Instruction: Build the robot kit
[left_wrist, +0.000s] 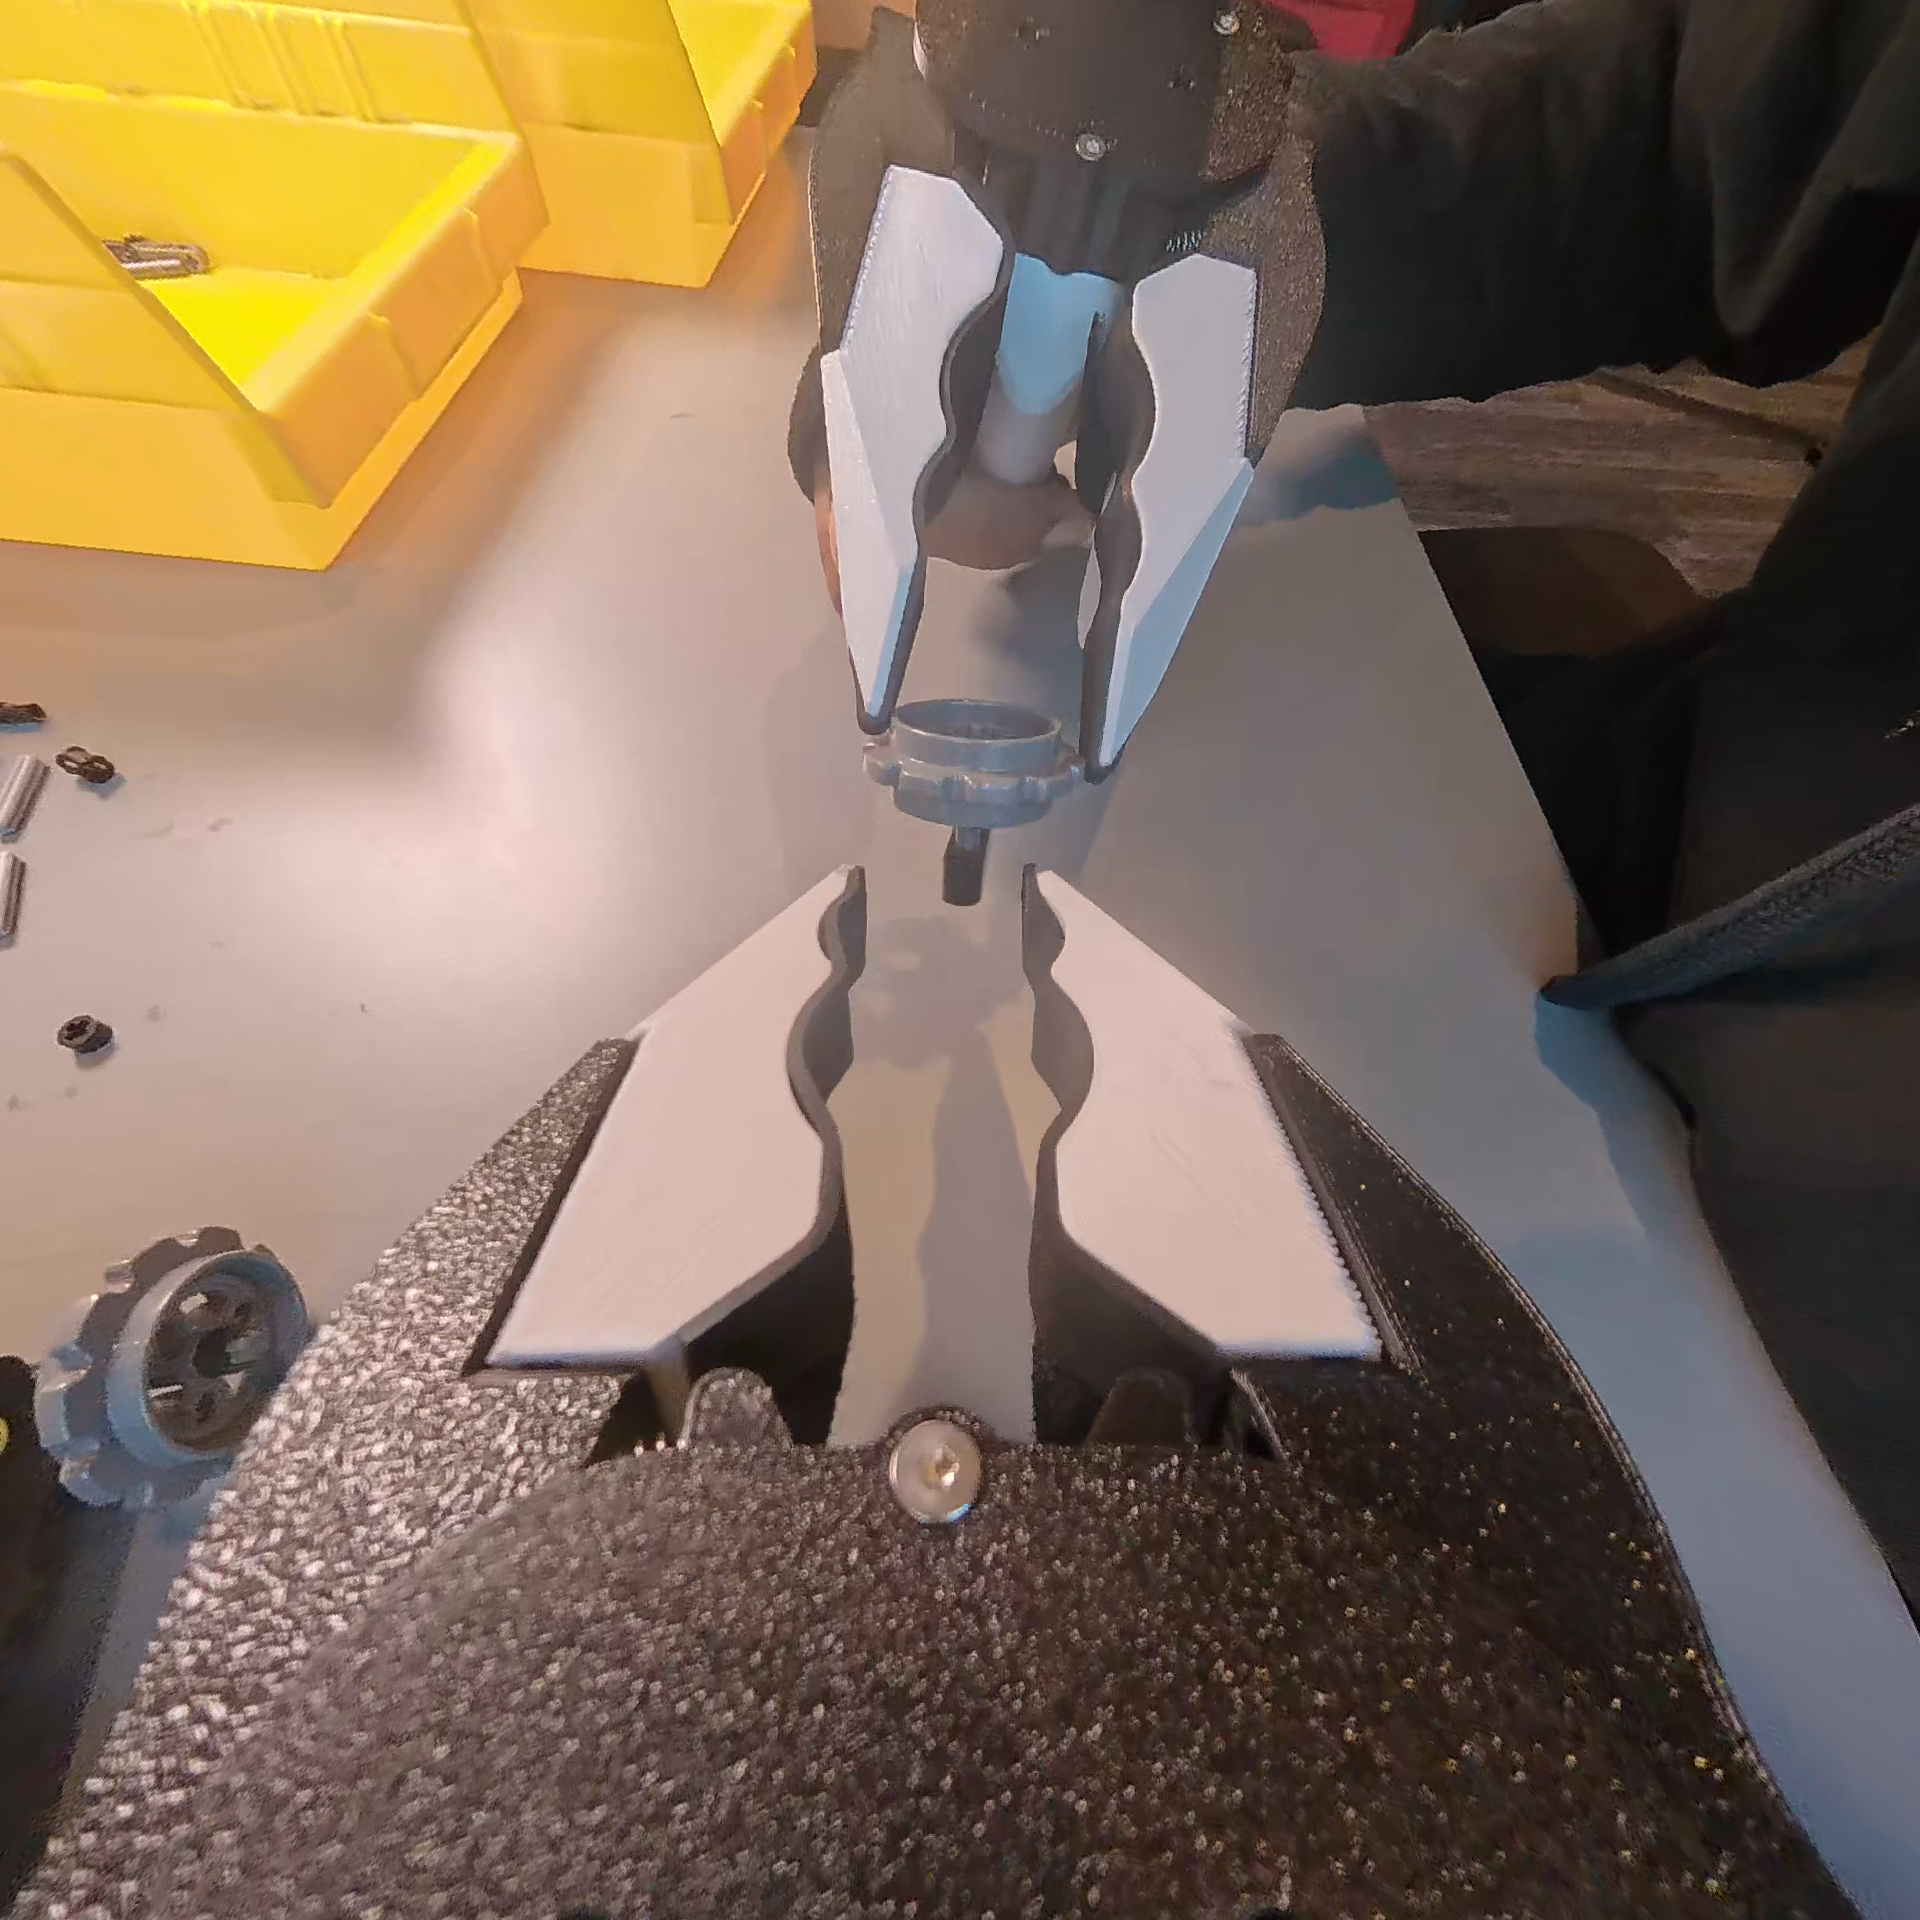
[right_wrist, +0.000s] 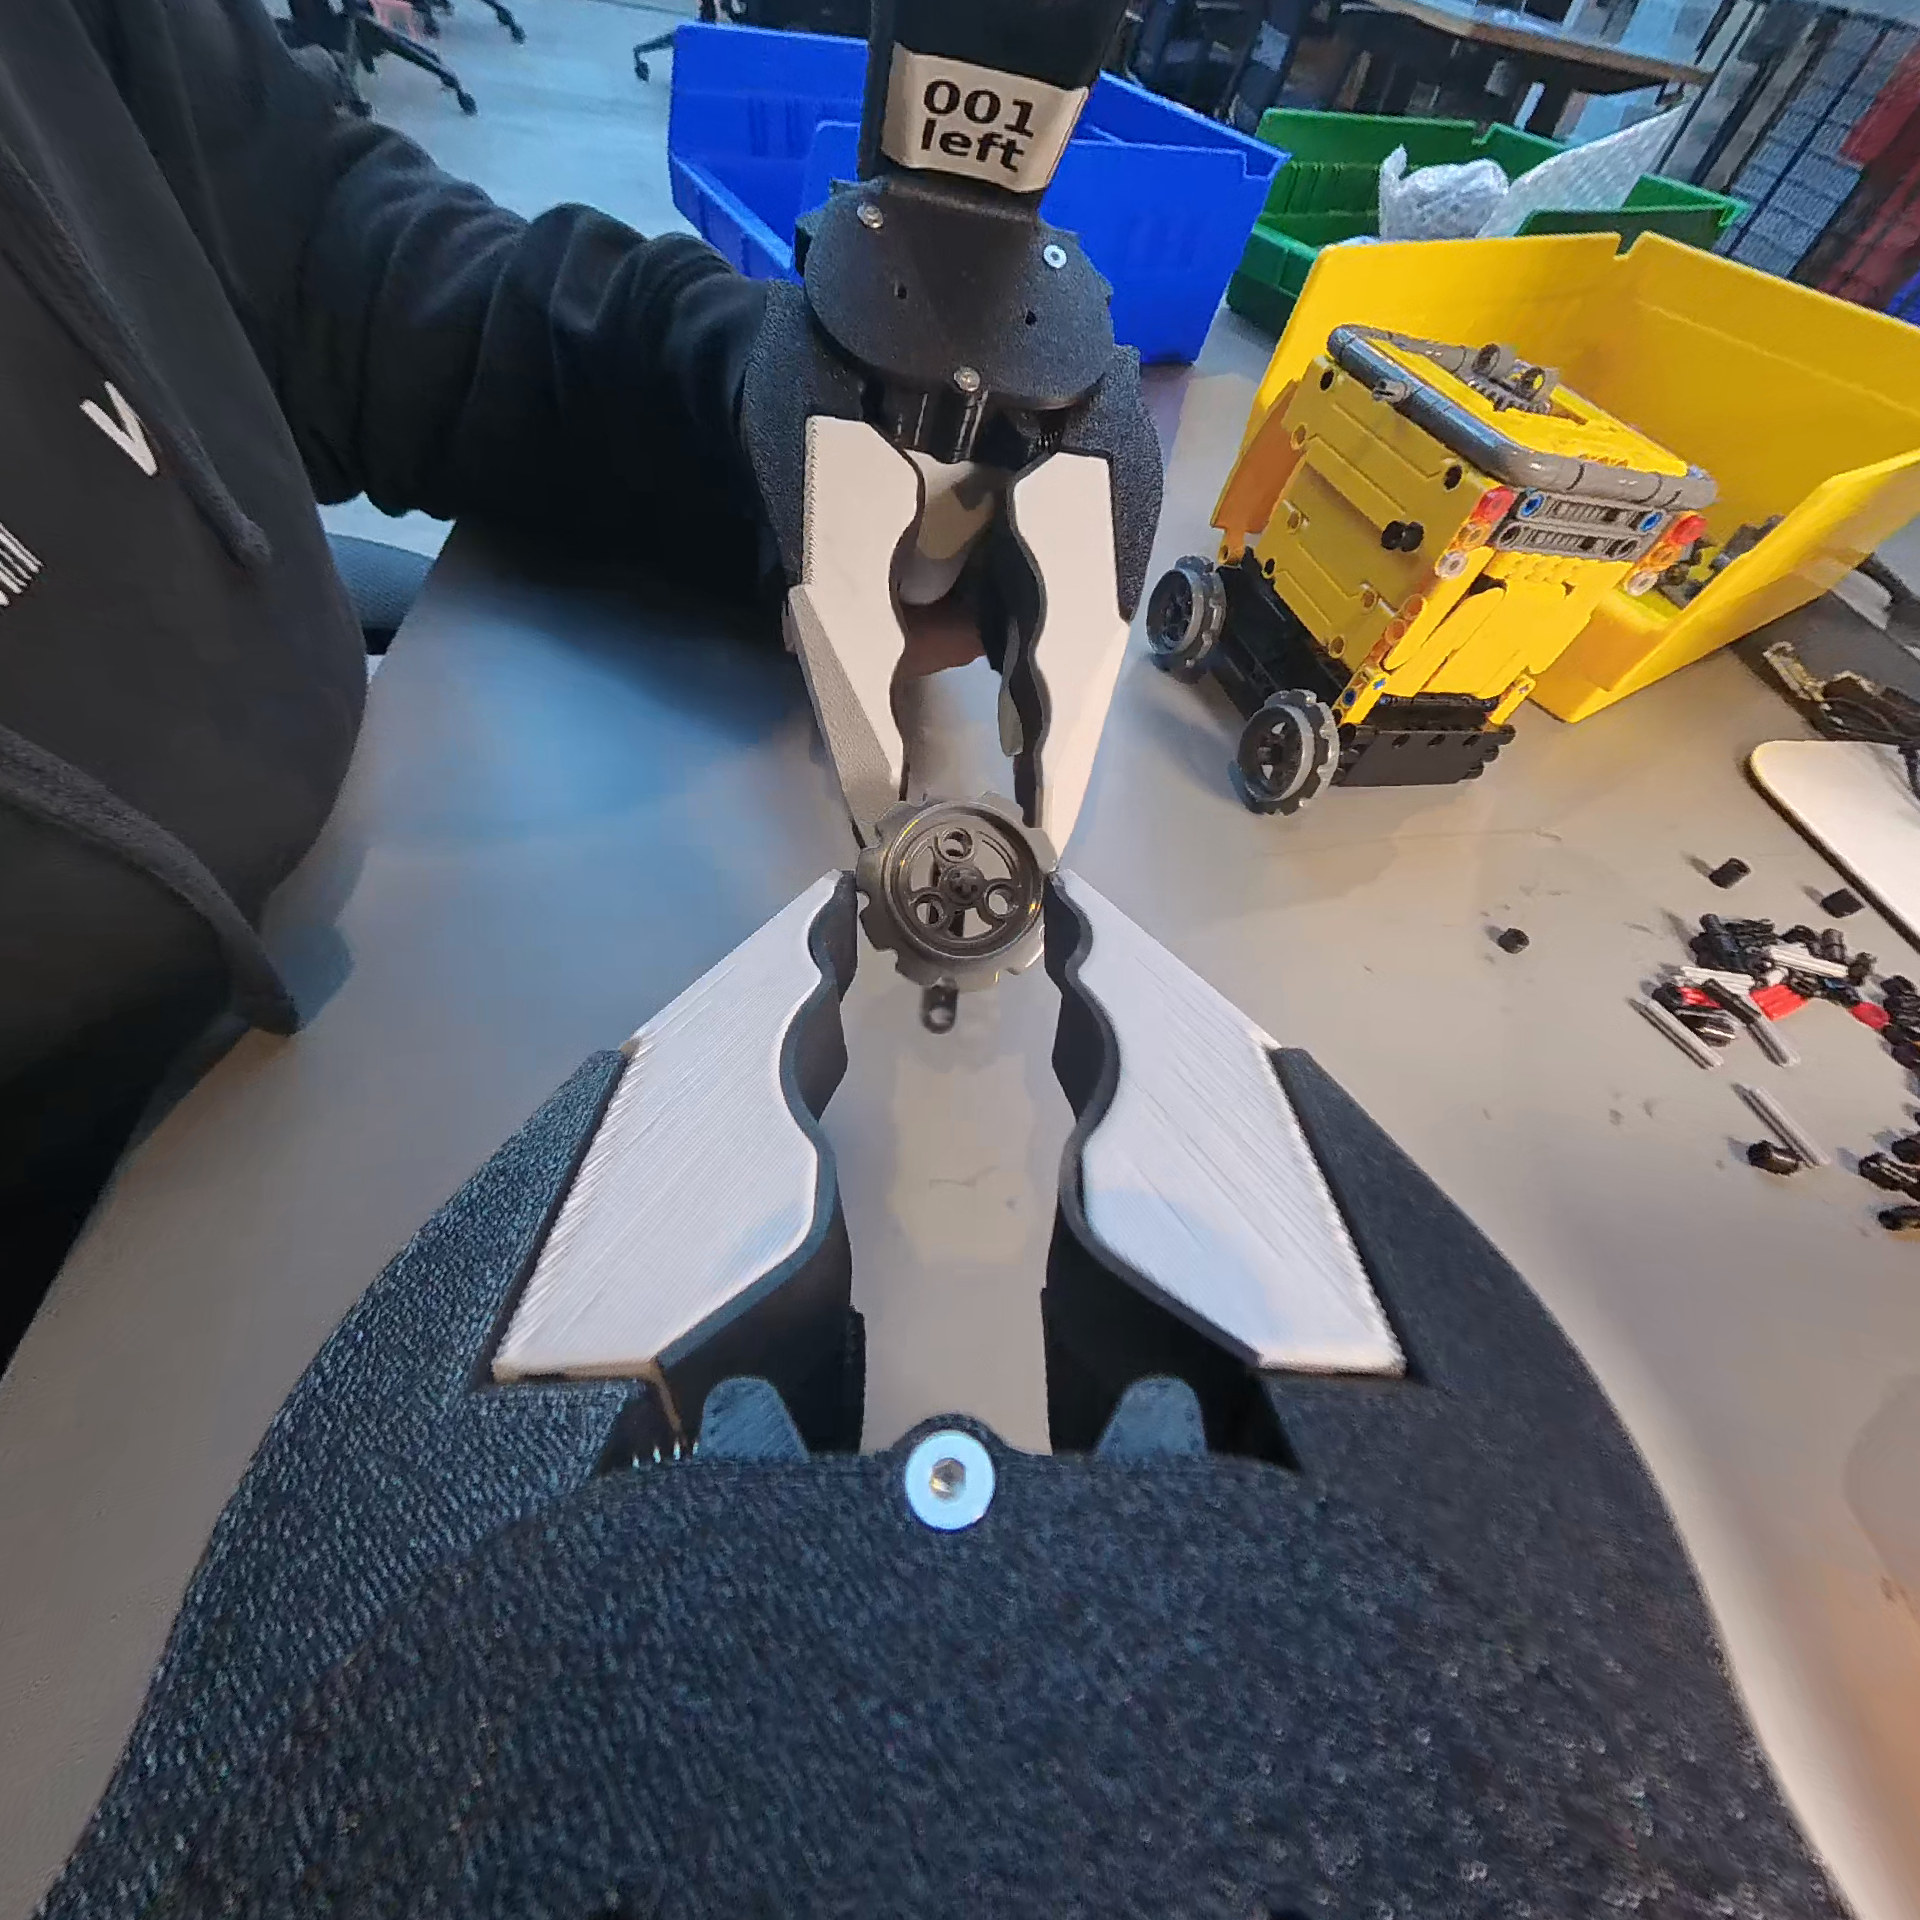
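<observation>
Above the grey tabletop (left_wrist: 520, 831), the right gripper's (right_wrist: 951, 894) jaws clamp a toothed wheel (left_wrist: 975, 774) whose pin points down, facing the left gripper's (left_wrist: 940, 888) narrowly parted, empty jaws.

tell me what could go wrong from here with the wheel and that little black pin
1. The right hand-held gripper pinches the grey wheel only at its fingertips, on the notched rim, so it may twist or slip out.
2. The black pin sticks out of the wheel between the open fingers of the left hand-held gripper; an off-centre close could knock it askew.
3. The table edge is close, so a dropped part could roll off.
</observation>
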